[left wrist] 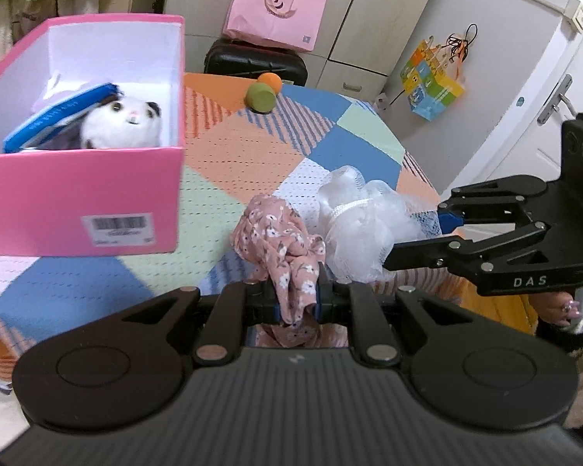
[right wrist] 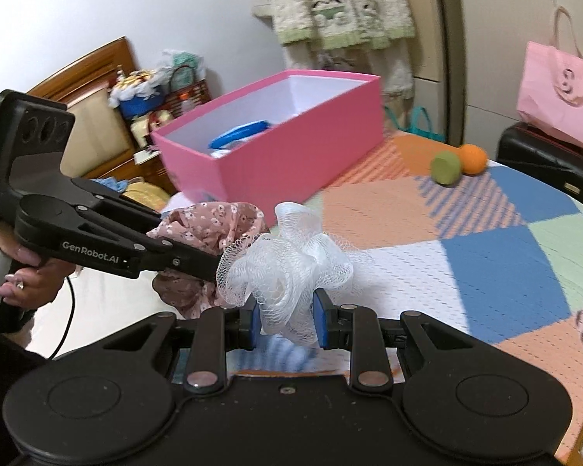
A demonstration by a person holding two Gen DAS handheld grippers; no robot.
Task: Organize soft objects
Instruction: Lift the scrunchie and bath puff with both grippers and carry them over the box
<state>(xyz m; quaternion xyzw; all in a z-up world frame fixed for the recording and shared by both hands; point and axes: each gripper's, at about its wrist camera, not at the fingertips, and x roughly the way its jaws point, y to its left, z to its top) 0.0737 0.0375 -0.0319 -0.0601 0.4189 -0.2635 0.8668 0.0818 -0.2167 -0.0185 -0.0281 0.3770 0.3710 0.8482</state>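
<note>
The pink box (left wrist: 77, 202) is cut off at the left edge; its label (left wrist: 118, 229) is too blurred to read.

Box (left wrist: 77, 198) on worktop (left wrist: 353, 147), ahead-left of left tool (left wrist: 297, 297); plush toy (left wrist: 124, 120) inside. Two balls (left wrist: 261, 96) far ahead, touching.

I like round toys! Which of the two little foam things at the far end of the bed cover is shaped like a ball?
The orange ball. The green piece touching it has a flat round face, like a short cylinder.
</note>
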